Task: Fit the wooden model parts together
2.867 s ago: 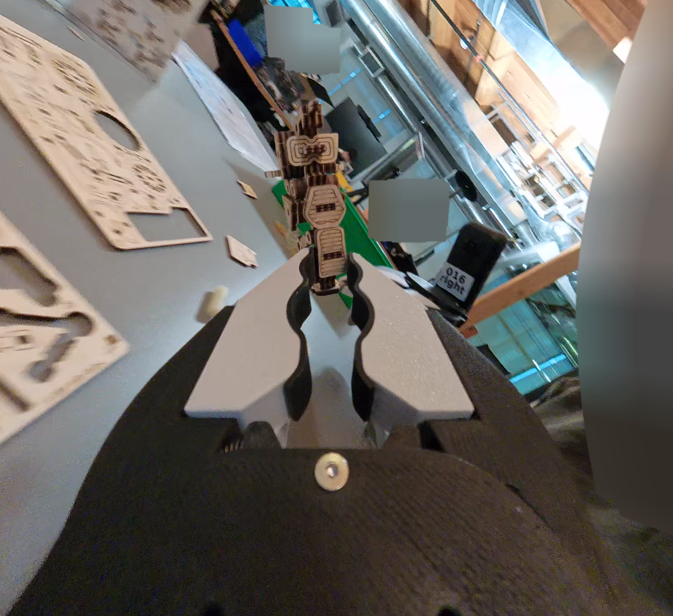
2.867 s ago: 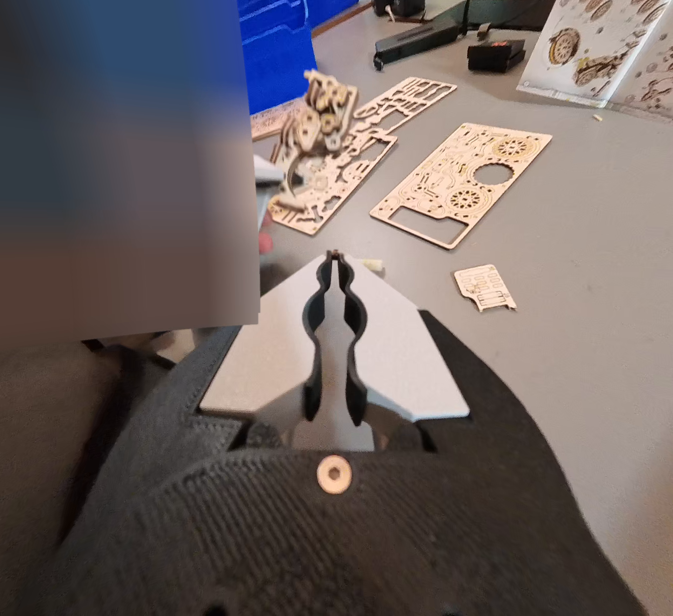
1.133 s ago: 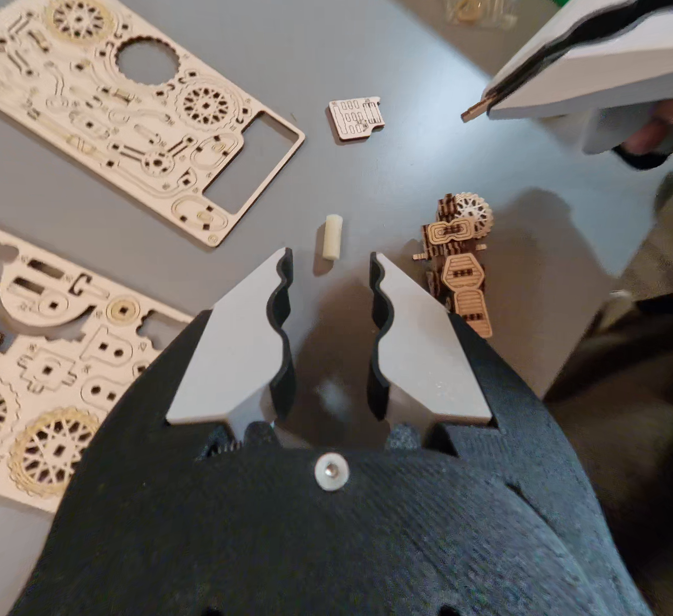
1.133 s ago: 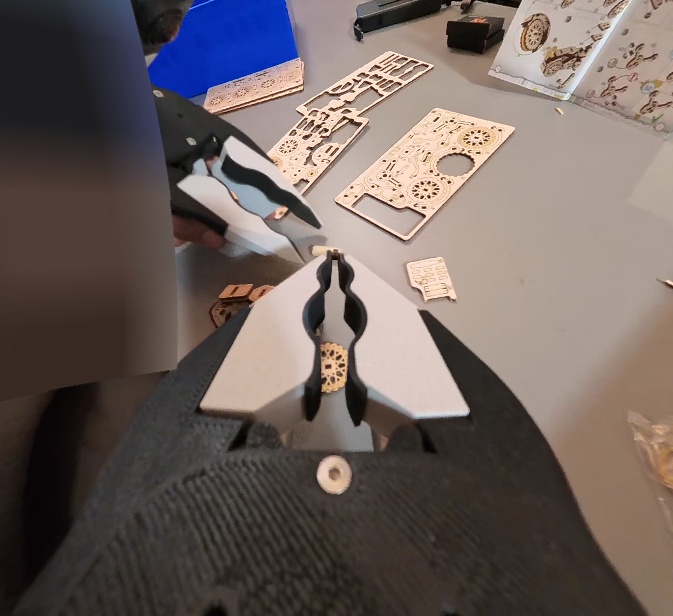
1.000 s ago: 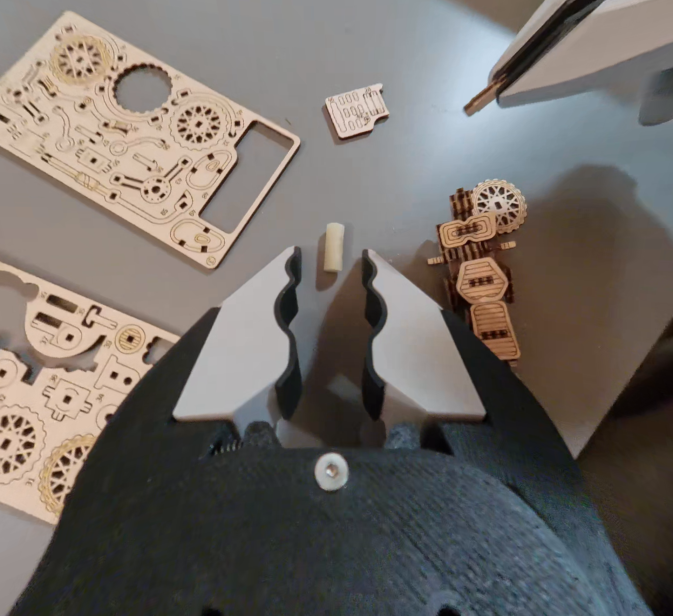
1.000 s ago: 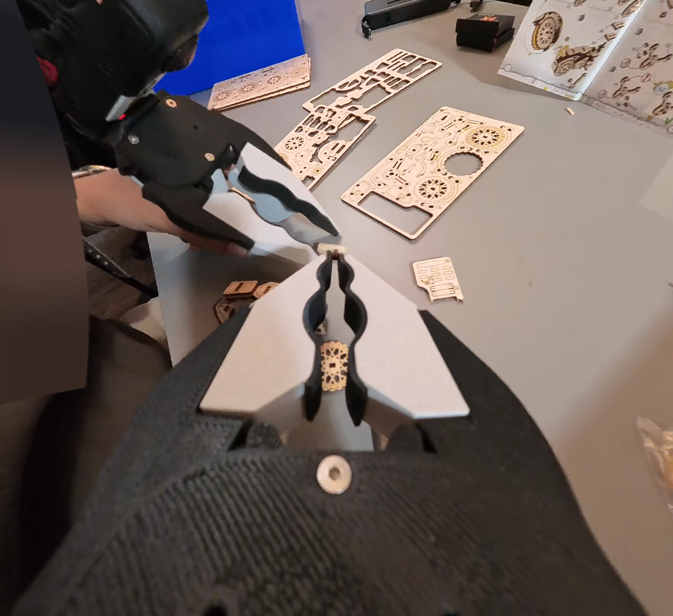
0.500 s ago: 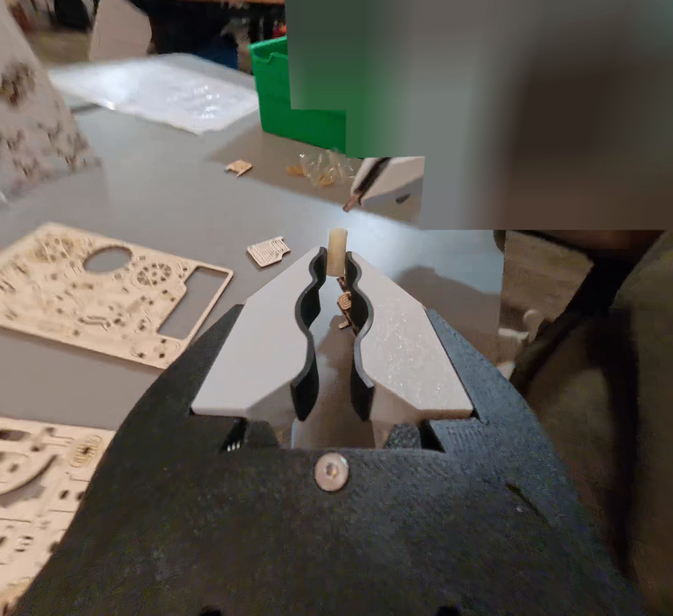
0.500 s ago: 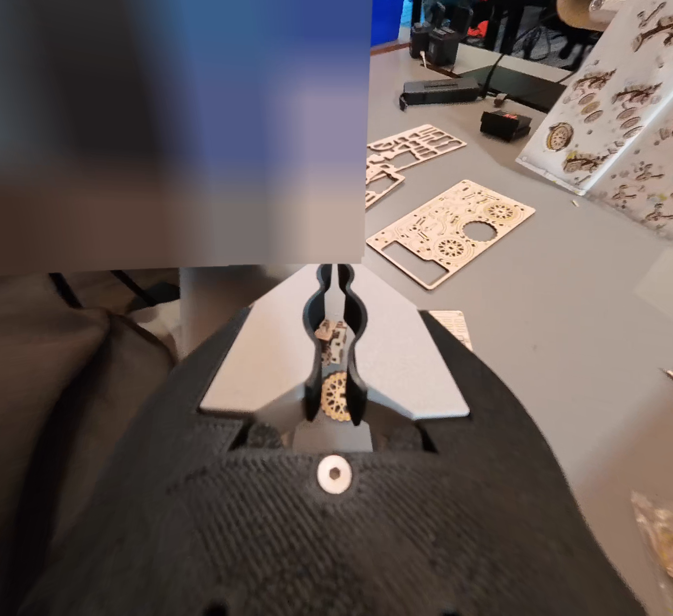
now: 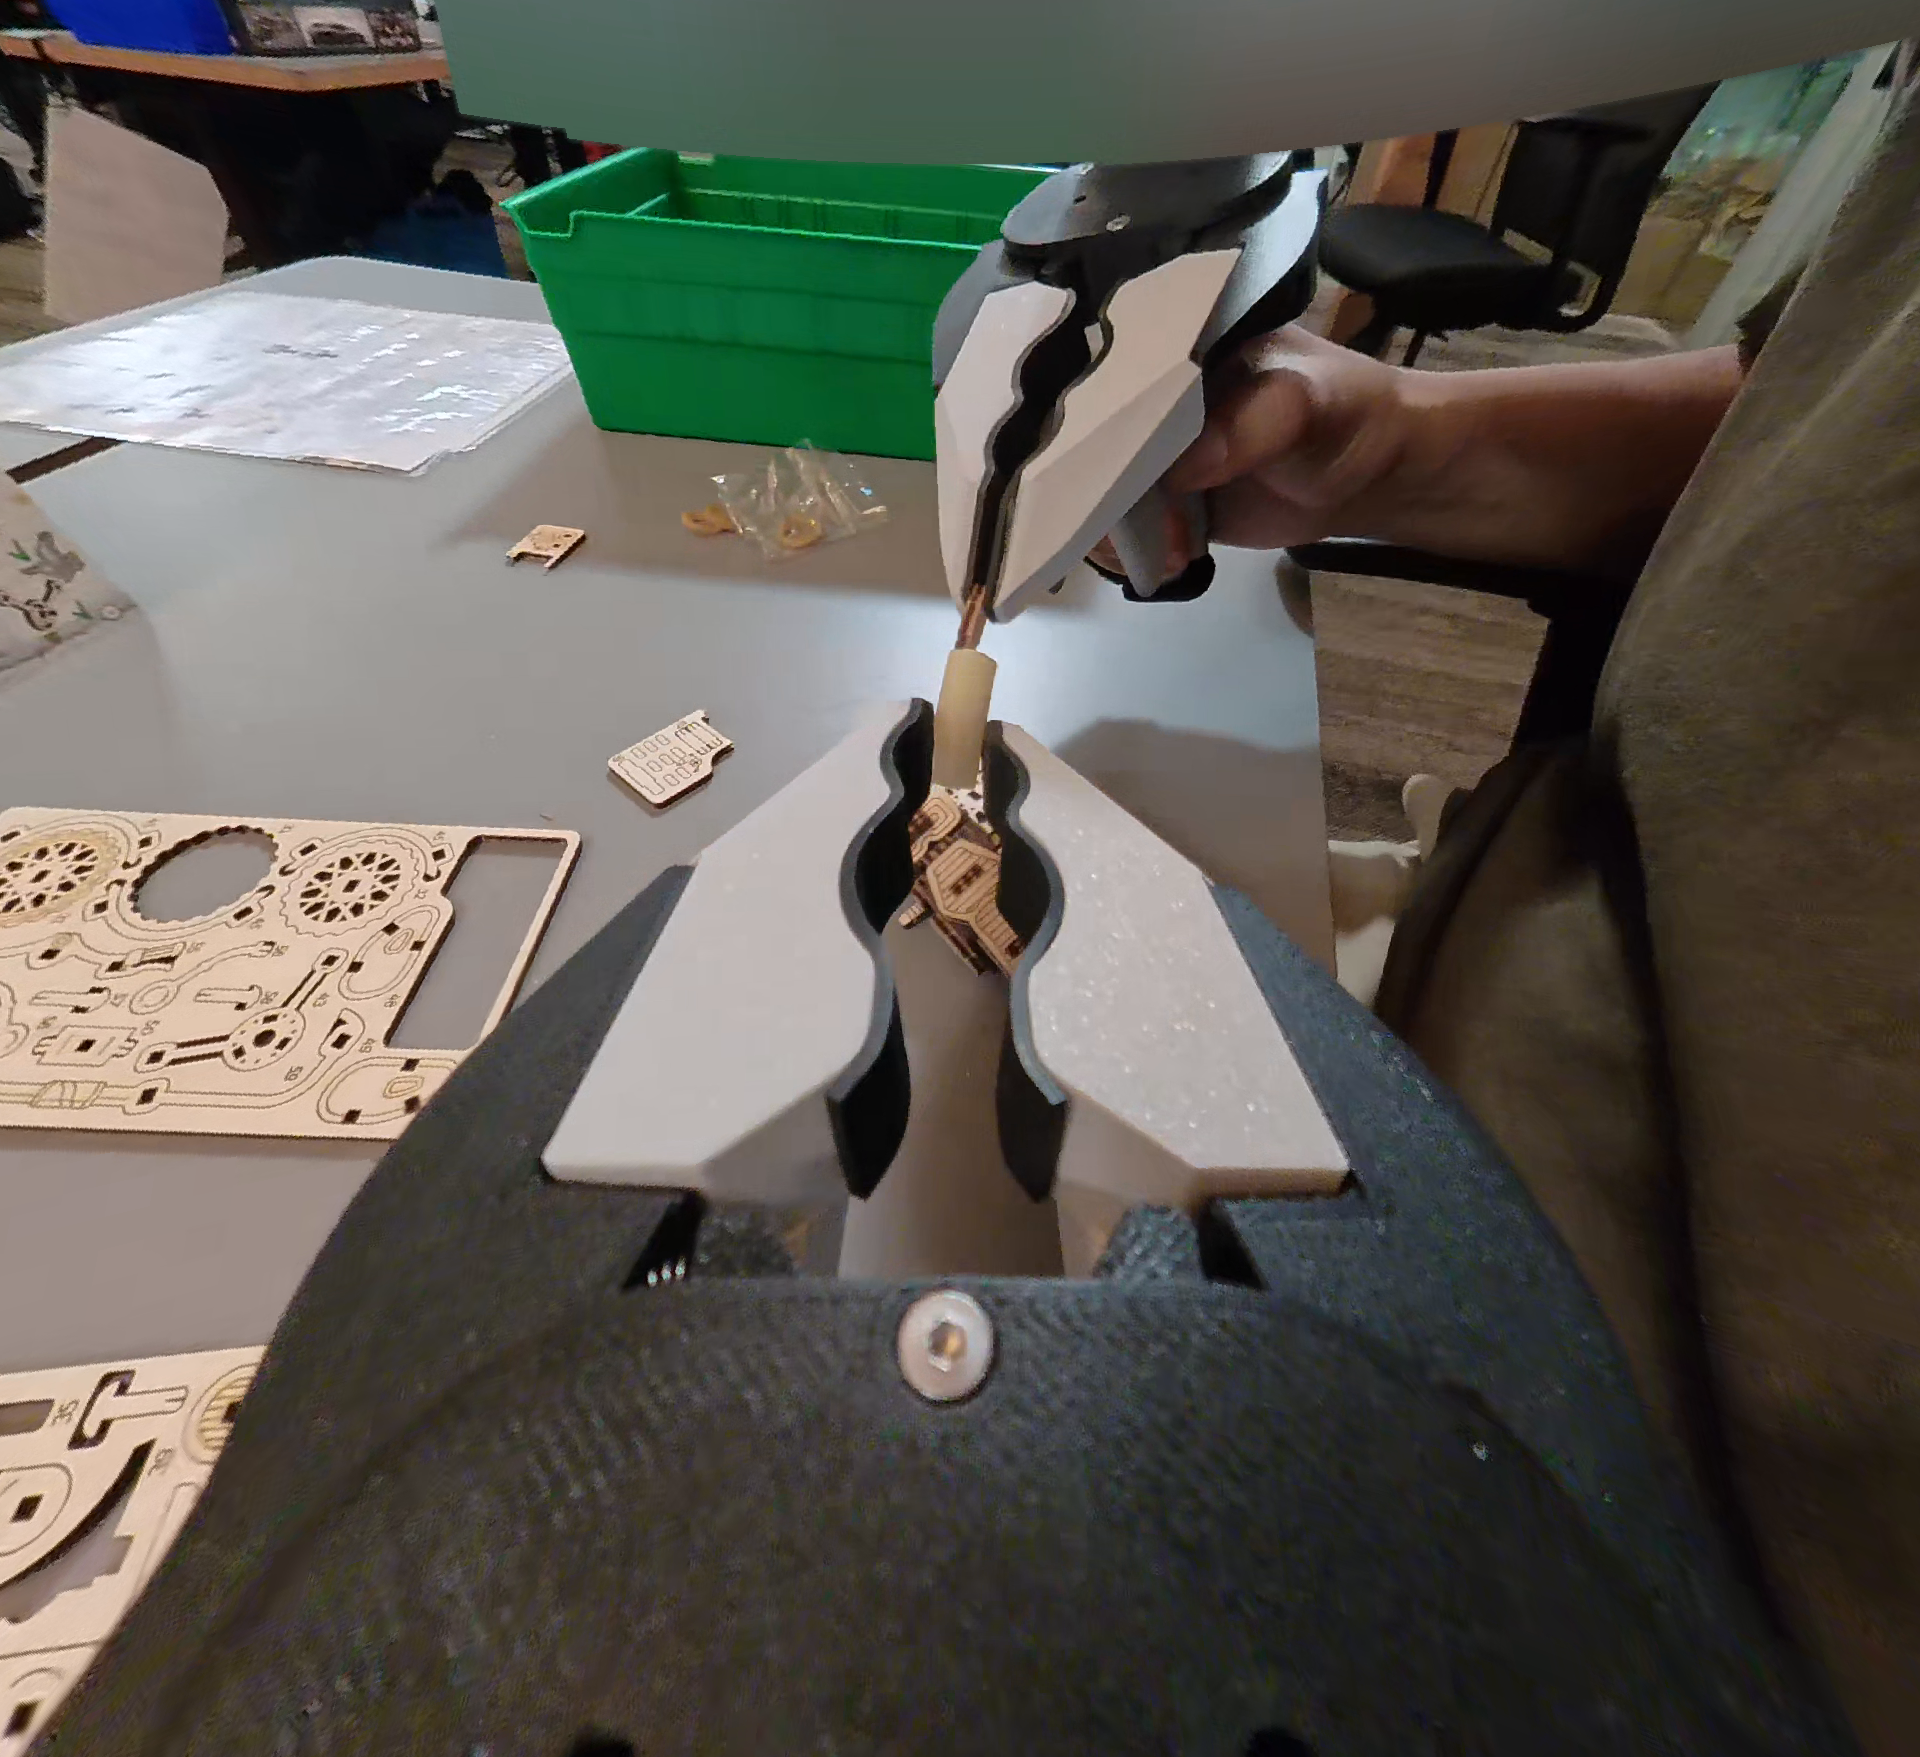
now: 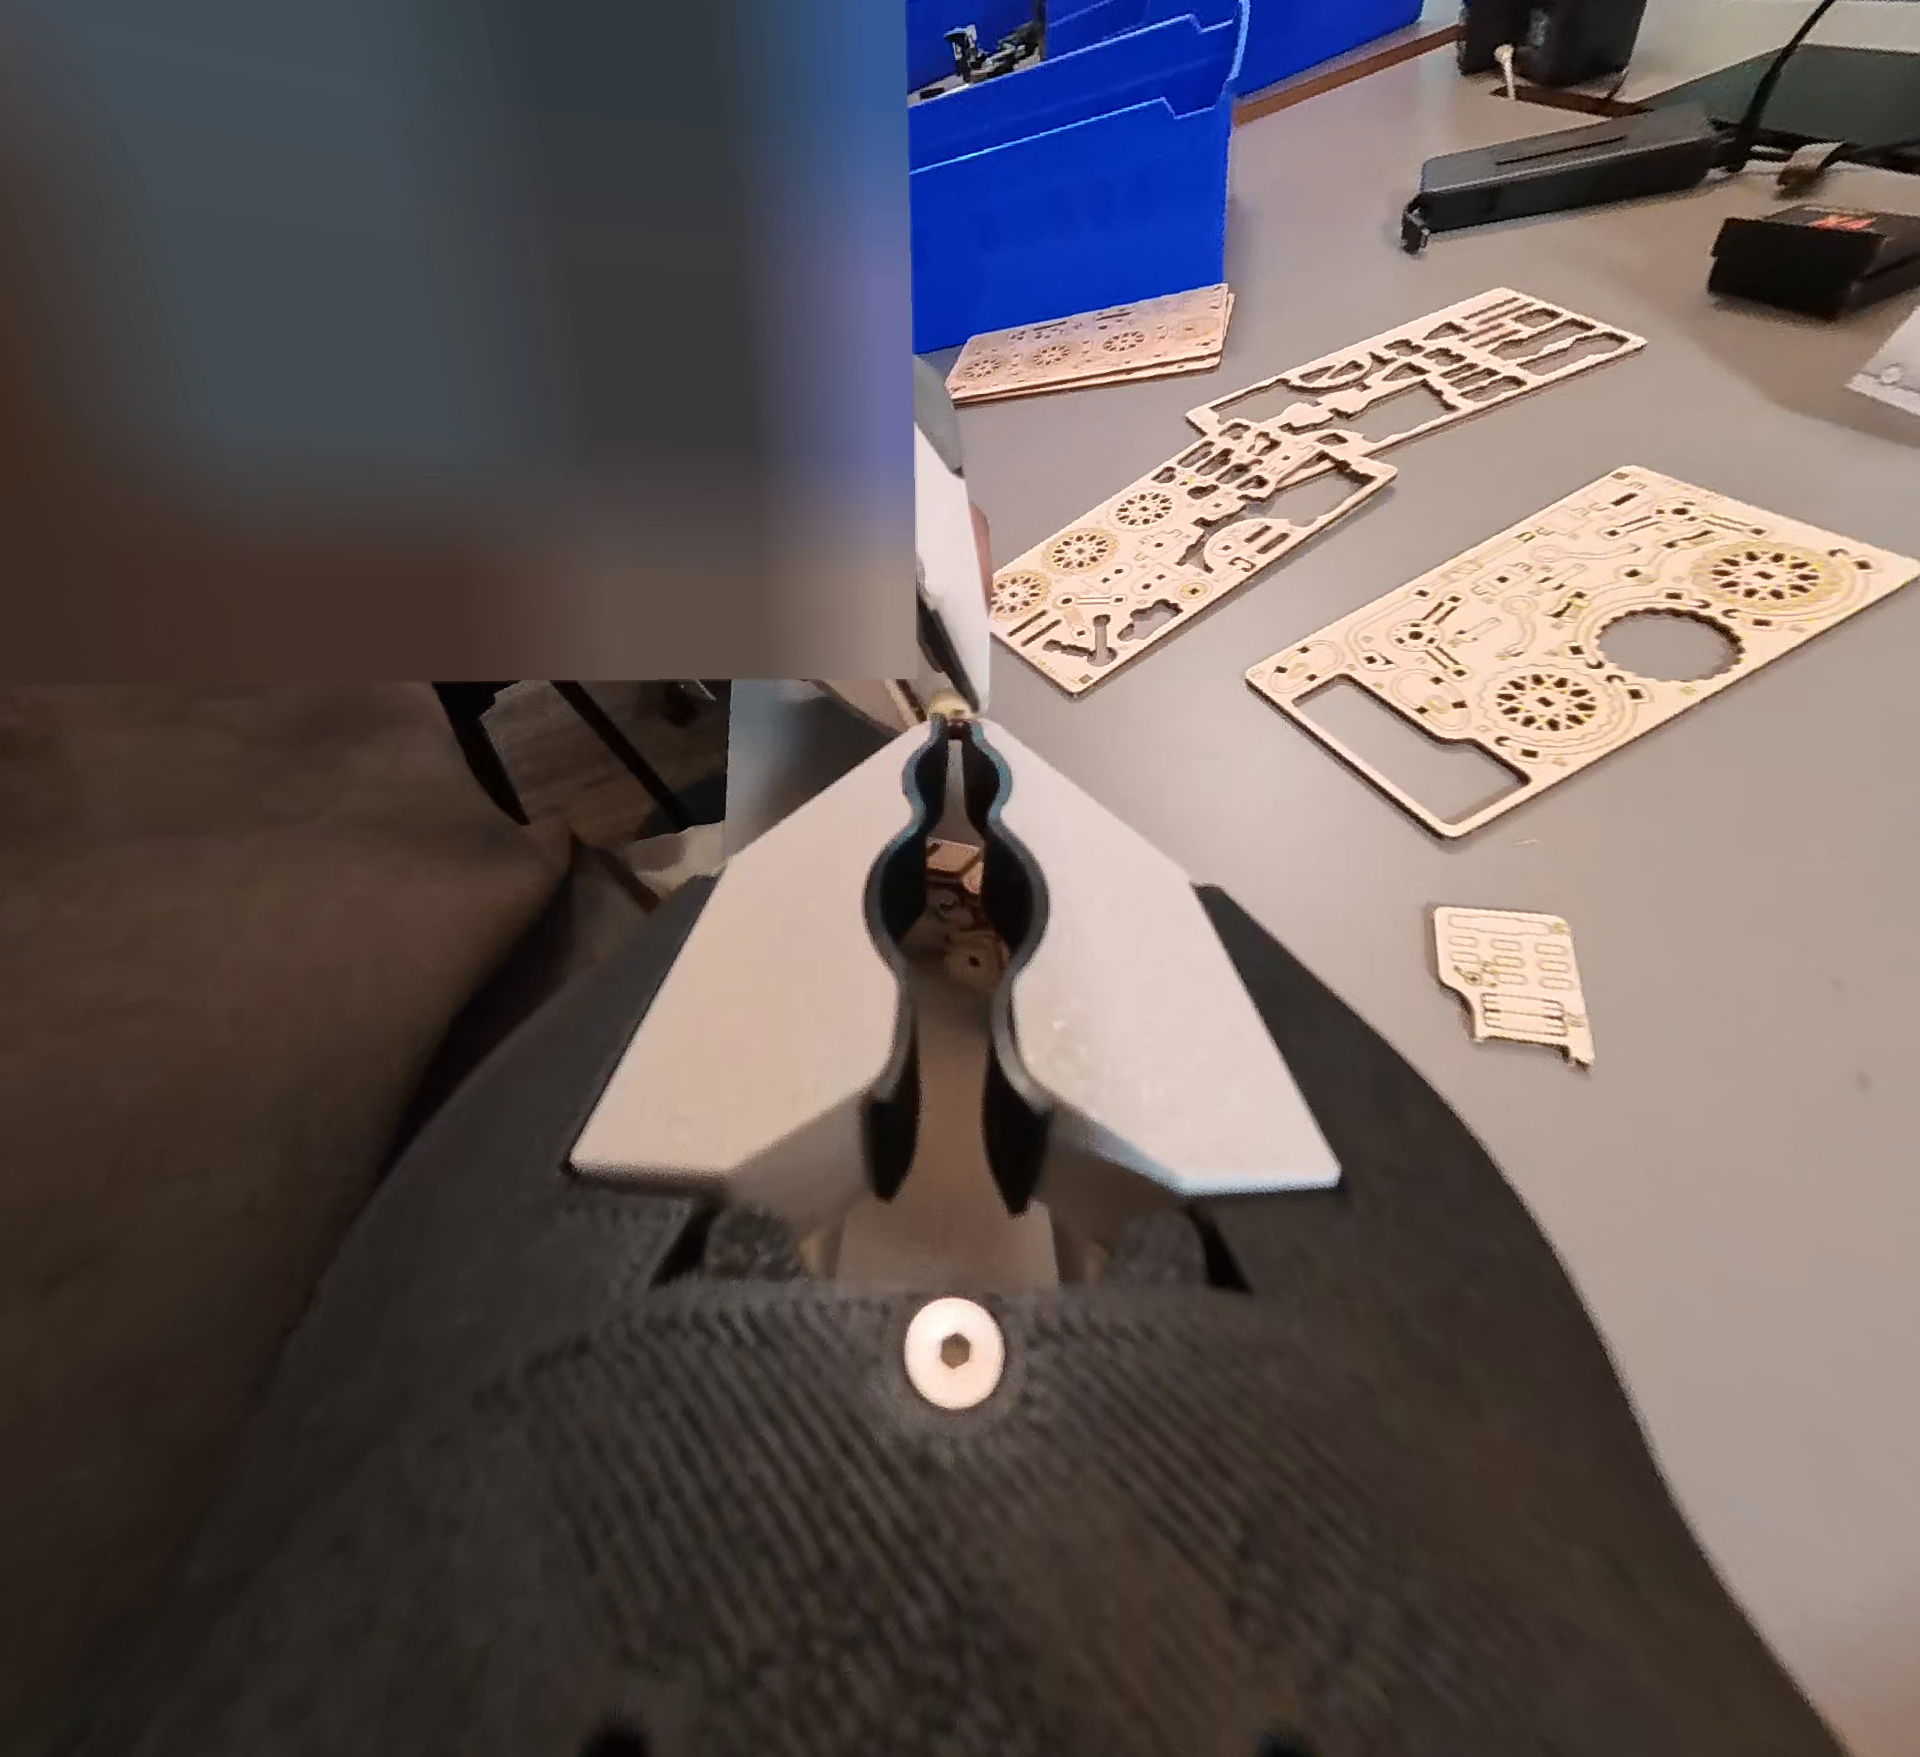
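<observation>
My left gripper (image 9: 956, 736) is shut on a short cream cylinder (image 9: 961, 715) and holds it upright above the grey table (image 9: 312, 668). My right gripper (image 10: 951, 741) is shut on a thin wooden pin (image 9: 971, 632). In the left wrist view the right gripper (image 9: 982, 601) points down, and the pin's tip meets the top of the cylinder. The assembled wooden model (image 9: 961, 881) lies on the table below, seen through the gap between my left fingers. It also shows through the right gripper's gap (image 10: 961, 923). One left finger (image 10: 951, 564) shows at the blurred patch's edge.
Laser-cut wooden sheets (image 9: 260, 959) (image 10: 1579, 647) (image 10: 1195, 554) lie on the table. Two small loose wooden pieces (image 9: 670, 757) (image 9: 545, 544), a clear bag of parts (image 9: 790, 507) and a green bin (image 9: 769, 305) are beyond. Blue bins (image 10: 1070, 221) and black devices (image 10: 1558, 169) stand farther off. The table edge is close on the right. The tips of both grippers are at nearly the same place.
My left gripper set the wooden model down, opened over the cream cylinder, shut on it and lifted it. My right gripper brought its pin down onto the cylinder's top.
</observation>
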Available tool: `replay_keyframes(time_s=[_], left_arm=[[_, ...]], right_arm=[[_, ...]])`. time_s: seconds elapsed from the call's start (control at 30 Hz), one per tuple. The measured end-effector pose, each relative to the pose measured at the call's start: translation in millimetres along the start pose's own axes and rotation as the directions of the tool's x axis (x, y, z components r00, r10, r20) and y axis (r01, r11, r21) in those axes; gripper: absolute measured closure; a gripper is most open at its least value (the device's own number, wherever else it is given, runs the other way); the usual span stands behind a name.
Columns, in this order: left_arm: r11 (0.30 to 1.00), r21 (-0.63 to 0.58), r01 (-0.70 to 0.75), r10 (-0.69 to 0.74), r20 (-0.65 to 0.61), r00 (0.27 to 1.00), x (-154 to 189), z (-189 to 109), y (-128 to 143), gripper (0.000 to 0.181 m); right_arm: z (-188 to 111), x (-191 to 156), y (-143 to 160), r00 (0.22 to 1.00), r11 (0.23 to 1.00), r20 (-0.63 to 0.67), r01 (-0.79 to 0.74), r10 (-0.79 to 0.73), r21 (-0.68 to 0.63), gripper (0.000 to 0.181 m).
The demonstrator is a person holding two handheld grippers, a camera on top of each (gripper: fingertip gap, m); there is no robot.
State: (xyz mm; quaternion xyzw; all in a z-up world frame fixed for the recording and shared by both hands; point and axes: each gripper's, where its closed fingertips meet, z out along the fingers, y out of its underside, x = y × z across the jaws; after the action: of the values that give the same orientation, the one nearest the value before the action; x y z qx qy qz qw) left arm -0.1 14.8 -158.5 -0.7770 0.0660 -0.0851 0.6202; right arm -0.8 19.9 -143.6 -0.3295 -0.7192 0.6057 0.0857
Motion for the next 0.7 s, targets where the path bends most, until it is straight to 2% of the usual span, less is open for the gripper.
replay_keyframes(time_s=[0.7], left_arm=[[0.993,-0.054,-0.104,0.107,0.075,0.991,-4.1,-0.2,3.8,0.174]], right_arm=[[1.9,-0.5,7.4,1.0,0.998,-0.002,-0.006,0.006,-0.059,0.181]])
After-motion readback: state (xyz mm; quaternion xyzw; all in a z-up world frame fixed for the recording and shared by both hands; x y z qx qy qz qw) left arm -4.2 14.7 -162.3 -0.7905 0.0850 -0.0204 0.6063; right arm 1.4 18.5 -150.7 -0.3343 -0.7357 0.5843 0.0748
